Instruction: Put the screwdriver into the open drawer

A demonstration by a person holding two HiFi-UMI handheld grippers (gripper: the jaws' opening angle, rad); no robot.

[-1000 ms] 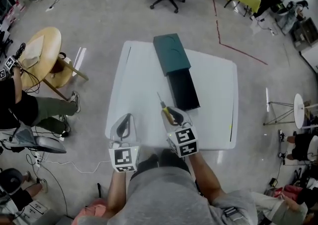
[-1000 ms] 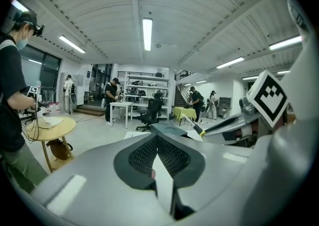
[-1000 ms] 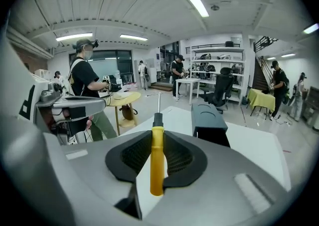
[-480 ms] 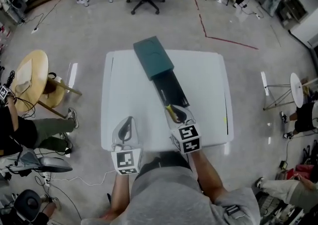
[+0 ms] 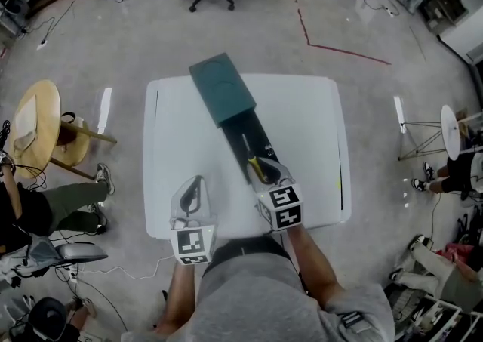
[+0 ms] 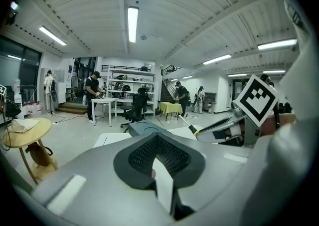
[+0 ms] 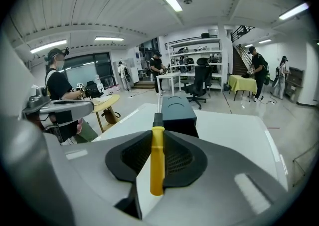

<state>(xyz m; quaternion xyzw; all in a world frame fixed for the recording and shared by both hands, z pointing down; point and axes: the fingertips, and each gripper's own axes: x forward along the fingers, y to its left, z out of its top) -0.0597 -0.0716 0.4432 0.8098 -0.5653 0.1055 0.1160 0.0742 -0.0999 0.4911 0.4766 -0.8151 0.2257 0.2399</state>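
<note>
**Carrying step: the screwdriver (image 5: 254,167) was over the open drawer (image 5: 261,140), not yet released.**

The fingers of the right gripper (image 5: 266,171) were closed on the yellow handle. The fingers of the left gripper (image 5: 195,180) were together and empty, over the worktop (image 5: 317,144) at about 8 o'clock from the drawer. The screwdriver was above the drawer's near end. Its long axis lay nearly along the drawer's length, with the blade pointing to about 11 o'clock, toward the dark green cabinet (image 5: 221,89). In my judgement, the next move called for lowering it between the drawer walls on this same line, then opening the fingers.
</note>
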